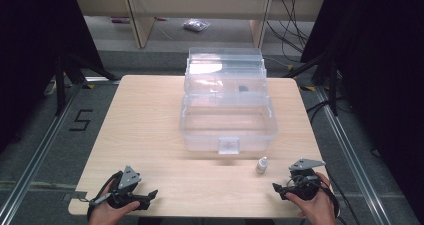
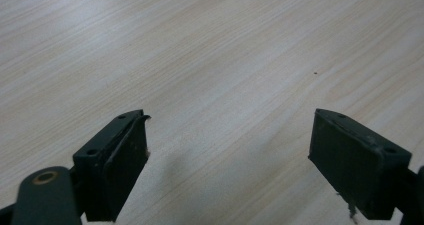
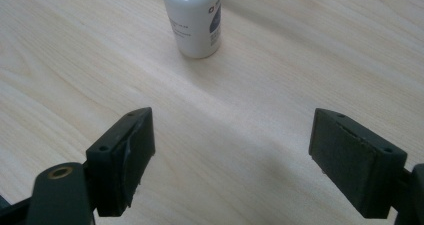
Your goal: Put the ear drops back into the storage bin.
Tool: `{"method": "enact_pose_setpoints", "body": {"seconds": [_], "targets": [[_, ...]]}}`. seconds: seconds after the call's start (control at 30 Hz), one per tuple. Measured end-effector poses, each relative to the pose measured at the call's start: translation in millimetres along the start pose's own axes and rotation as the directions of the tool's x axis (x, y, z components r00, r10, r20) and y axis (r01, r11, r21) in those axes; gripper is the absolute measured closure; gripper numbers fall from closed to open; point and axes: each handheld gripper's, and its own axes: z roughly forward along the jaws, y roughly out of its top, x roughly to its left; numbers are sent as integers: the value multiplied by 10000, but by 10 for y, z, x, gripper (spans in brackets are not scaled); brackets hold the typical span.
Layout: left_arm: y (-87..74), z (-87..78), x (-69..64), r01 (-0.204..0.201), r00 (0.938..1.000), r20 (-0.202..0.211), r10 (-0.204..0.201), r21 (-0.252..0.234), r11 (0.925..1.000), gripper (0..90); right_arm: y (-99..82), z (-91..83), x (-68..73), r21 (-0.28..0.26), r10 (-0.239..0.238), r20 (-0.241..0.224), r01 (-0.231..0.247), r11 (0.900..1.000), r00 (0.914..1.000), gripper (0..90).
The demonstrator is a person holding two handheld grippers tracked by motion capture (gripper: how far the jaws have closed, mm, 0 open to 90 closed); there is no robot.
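Wooden table [image 1: 150,115]: bottle [image 1: 262,164] upright near right tool [image 1: 280,189], jaws apart.

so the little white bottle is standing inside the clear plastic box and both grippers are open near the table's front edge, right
Not quite. The little white bottle stands upright on the table, outside the clear plastic box and in front of it, as the high view shows. The rest holds: left gripper and right gripper are open near the front edge.
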Motion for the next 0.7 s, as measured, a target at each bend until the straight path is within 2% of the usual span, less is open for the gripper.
{"method": "enact_pose_setpoints", "body": {"seconds": [0.03,0.07,0.1,0.13,0.17,0.2,0.23,0.3,0.33,0.37,0.43,0.47,0.5,0.53,0.63,0.67,0.7], "targets": [[0,0,1,-2,10000,-2,2,9,10000,150,6,-4,1,6,-12,-23,12,10000,10000,195],[0,-1,2,-3,10000,-4,3,10,10000,150,9,-11,50,120,491,-113,-489,9987,9987,198],[0,-1,2,-3,10000,-4,3,10,10000,150,13,-9,55,92,504,-120,-503,9987,9987,202],[1,1,6,-8,10000,-5,8,20,10000,150,32,-31,26,246,121,-99,-119,9996,9999,206],[1,1,6,-8,10000,-5,8,20,10000,150,44,-36,23,260,60,-103,-57,9996,9999,206],[1,0,16,-116,9999,-86,117,124,9999,150,54,-43,42,329,269,-176,-263,9991,9995,206],[1,0,16,-116,9999,-86,117,124,9999,150,54,-43,42,329,269,-176,-263,9991,9995,206],[1,1,15,-95,9999,-62,96,101,9999,150,101,-55,8,371,-340,-233,348,9987,9992,209],[0,1,16,-105,9999,-87,106,116,9999,150,118,-51,23,340,-204,-239,212,9992,9995,213],[0,1,16,-105,9999,-87,106,116,9999,150,139,-68,13,569,-382,-252,396,9976,9990,219],[-2,4,13,-55,10000,-63,55,100,9999,151,158,-60,24,500,-500,-286,513,9974,9983,224],[-1,1,14,-103,9999,-33,104,152,9998,151,182,-76,14,665,-657,-318,677,9955,9973,227],[0,1,13,-105,9999,-37,106,151,9998,150,212,-88,47,758,-348,-407,378,9964,9986,228],[1,-3,14,-106,9999,-30,107,186,9998,150,278,-113,29,917,-728,-484,770,9928,9962,231],[-1,2,15,-99,9999,-33,100,156,9998,150,352,-130,44,1008,-771,-518,820,9915,9957,231],[0,-10,28,-293,9996,-41,294,334,9990,150,375,-131,46,1015,-875,-514,923,9905,9948,231],[0,-11,28,-296,9995,-40,298,333,9990,150,422,-144,60,1110,-891,-517,944,9893,9947,231]]}}
